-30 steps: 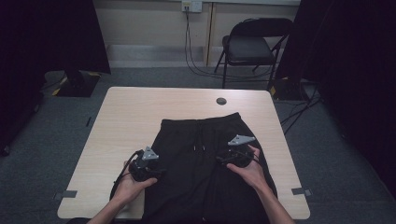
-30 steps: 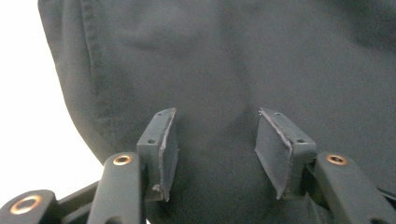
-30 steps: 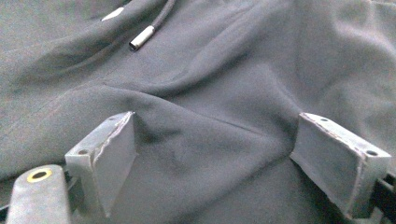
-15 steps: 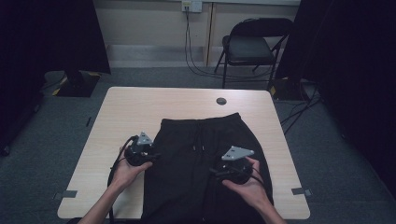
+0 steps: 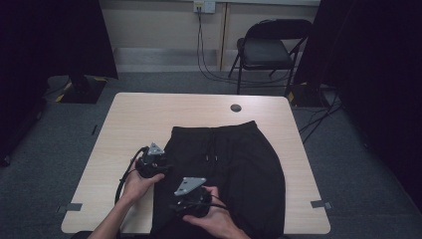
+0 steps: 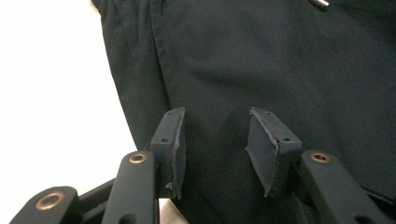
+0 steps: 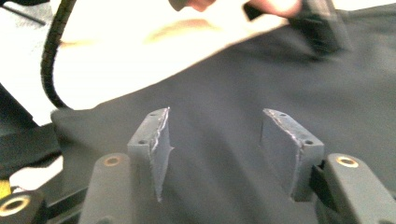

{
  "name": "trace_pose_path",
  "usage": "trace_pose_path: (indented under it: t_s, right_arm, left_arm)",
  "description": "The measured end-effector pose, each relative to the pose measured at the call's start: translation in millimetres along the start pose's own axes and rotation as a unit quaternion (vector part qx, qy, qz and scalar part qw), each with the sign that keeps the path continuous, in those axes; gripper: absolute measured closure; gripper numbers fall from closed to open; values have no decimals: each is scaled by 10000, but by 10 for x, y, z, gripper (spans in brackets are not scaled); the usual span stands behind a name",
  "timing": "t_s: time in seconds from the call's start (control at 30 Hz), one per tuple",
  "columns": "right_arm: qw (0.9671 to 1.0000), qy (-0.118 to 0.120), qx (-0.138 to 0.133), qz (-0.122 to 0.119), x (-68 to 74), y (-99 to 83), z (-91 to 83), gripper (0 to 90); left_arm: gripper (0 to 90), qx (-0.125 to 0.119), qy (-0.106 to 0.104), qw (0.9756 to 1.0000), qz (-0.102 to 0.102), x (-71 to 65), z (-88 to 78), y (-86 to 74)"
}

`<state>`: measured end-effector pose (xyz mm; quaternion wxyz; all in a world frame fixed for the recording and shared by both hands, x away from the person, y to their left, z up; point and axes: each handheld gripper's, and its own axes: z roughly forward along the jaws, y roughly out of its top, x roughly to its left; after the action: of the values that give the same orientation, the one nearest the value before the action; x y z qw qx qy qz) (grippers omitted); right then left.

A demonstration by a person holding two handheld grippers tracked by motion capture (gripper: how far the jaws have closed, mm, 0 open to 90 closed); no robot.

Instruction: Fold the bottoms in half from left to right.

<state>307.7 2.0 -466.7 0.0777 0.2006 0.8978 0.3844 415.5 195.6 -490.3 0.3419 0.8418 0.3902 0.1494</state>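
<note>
Black trousers (image 5: 226, 174) lie flat on the table (image 5: 149, 119). Left gripper (image 6: 215, 140) hovers unclenched at their edge; right gripper (image 7: 224, 144), jaws just closing, grasps nothing yet. A shallow pinch could slip off or bunch the cloth.

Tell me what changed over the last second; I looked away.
The right gripper crossed the trousers from their right side to the near left, its jaws closing partway, gripping nothing. The left gripper edged left to the trousers' left edge. Trousers stayed flat.
</note>
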Motion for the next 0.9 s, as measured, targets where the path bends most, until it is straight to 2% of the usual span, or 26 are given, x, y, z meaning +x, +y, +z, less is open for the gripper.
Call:
trace_pose_path:
  t_s: [0.03,0.07,0.17,0.2,0.33,0.37,0.43,0.47,0.5,0.53,0.57,0.6,0.67,0.77,0.8,0.83,0.87,0.9]
  right_arm:
    - [10000,73,-17,-14,38,21,72,461]
    - [9997,206,21,84,97,66,226,468]
    - [9994,296,129,88,167,114,390,442]
    - [9993,324,159,18,183,129,439,417]
    - [9990,409,145,44,225,165,532,348]
    - [9993,340,172,-32,259,177,578,279]
    - [9994,285,171,-109,274,171,596,277]
    - [9994,100,151,-286,315,156,597,327]
    - [9994,100,151,-286,315,156,597,327]
    - [9995,58,112,-275,309,148,566,554]
    - [9995,28,120,-287,290,147,546,661]
    - [9995,17,137,-287,261,142,528,722]
    - [9998,188,57,-41,170,104,449,842]
    - [9999,40,-71,-125,123,97,249,893]
    - [9997,-53,-80,-222,102,90,167,893]
    - [9997,-53,-80,-222,102,90,167,893]
    - [9997,-153,-84,-165,33,44,-26,895]
    - [9997,-153,-84,-165,33,44,-26,895]
  left_arm:
    - [567,0,-10,10000,9,4,0,0]
    - [566,6,-34,10000,19,8,1,1]
    - [566,14,-41,10000,30,11,0,3]
    - [566,6,-45,10000,33,13,1,1]
    - [542,2,-44,10000,7,17,3,-2]
    - [542,2,-42,10000,8,17,3,-2]
    - [537,2,-30,10000,-6,17,4,-2]
    - [531,16,-56,10000,0,24,3,2]
    - [521,16,-56,10000,0,24,3,2]
    - [474,57,-110,9999,29,19,5,8]
    - [445,83,-105,9999,35,1,9,11]
    - [421,124,-102,9998,96,-10,12,19]
    - [365,182,-202,9996,23,-22,16,41]
    - [351,62,-287,9992,-266,-4,-8,50]
    - [347,-12,-267,9991,-319,4,-26,52]
    - [347,-12,-267,9991,-319,4,-26,52]
    - [347,-180,-264,9987,-388,14,-57,59]
    - [348,-180,-264,9987,-388,14,-57,59]
